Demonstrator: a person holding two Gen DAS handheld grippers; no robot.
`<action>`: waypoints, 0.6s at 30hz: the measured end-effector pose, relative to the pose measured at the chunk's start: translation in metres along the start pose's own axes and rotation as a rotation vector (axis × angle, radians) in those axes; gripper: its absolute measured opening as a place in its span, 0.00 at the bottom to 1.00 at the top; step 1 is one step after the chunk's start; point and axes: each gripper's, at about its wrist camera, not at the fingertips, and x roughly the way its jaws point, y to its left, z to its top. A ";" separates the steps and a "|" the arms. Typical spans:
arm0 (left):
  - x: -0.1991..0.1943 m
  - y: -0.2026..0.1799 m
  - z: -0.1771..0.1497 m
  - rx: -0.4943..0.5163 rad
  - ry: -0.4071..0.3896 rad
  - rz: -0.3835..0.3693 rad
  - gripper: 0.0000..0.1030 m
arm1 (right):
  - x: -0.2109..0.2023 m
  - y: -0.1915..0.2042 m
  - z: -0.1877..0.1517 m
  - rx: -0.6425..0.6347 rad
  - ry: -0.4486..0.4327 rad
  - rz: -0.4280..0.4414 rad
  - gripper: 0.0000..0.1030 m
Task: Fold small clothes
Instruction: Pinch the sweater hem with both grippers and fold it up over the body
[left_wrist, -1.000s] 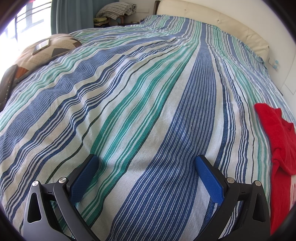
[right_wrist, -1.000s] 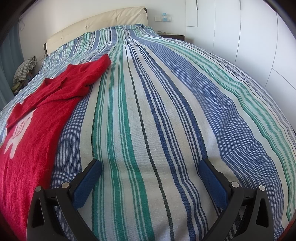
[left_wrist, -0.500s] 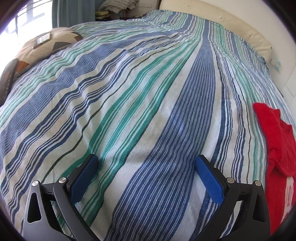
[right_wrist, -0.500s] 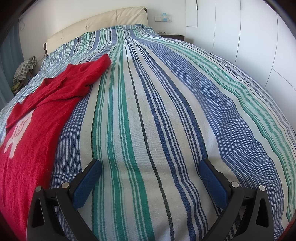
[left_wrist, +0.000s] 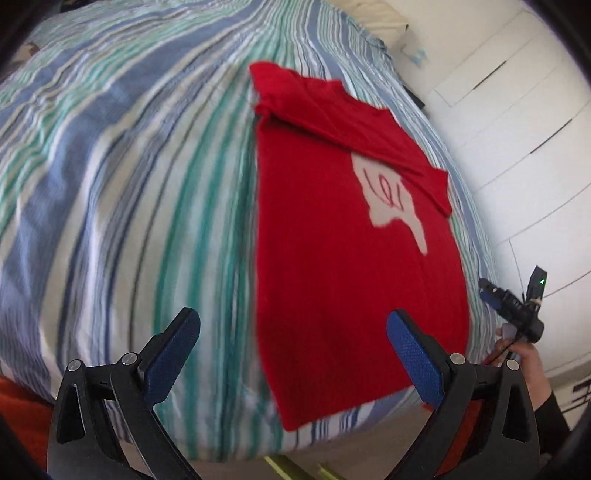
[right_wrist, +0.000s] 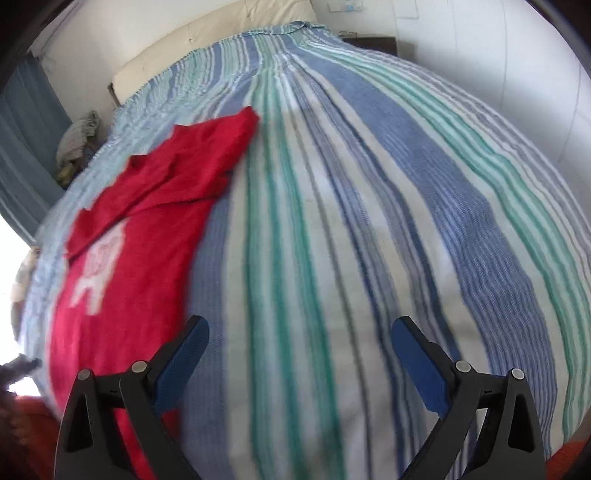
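Note:
A small red sweater (left_wrist: 332, 240) with a pale animal print lies flat on the striped bedspread (left_wrist: 129, 184), sleeves folded across its top, hem at the bed's near edge. My left gripper (left_wrist: 291, 350) is open and empty, held above the sweater's lower left part. In the right wrist view the sweater (right_wrist: 147, 240) lies at the left. My right gripper (right_wrist: 299, 354) is open and empty above the bare bedspread (right_wrist: 369, 221), to the right of the sweater. The right gripper also shows at the left wrist view's right edge (left_wrist: 517, 306), held in a hand.
A cream headboard (right_wrist: 207, 44) stands at the far end of the bed. White wardrobe doors (left_wrist: 517, 110) line the right side. A dark nightstand (right_wrist: 373, 40) sits by the headboard. A bundle of cloth (right_wrist: 77, 136) and blue curtains (right_wrist: 26, 147) are at the far left.
Both grippers have pulled back and up from the bed. The left view has swung right, so the sweater now fills its centre. Both stay open.

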 end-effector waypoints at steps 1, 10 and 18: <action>0.005 -0.003 -0.006 -0.006 0.026 -0.013 0.97 | -0.009 0.006 -0.004 0.010 0.034 0.075 0.96; 0.039 -0.022 -0.029 0.047 0.171 0.000 0.43 | 0.009 0.060 -0.079 0.015 0.376 0.351 0.75; 0.026 -0.010 -0.030 -0.077 0.216 -0.072 0.04 | 0.007 0.059 -0.069 0.075 0.353 0.399 0.06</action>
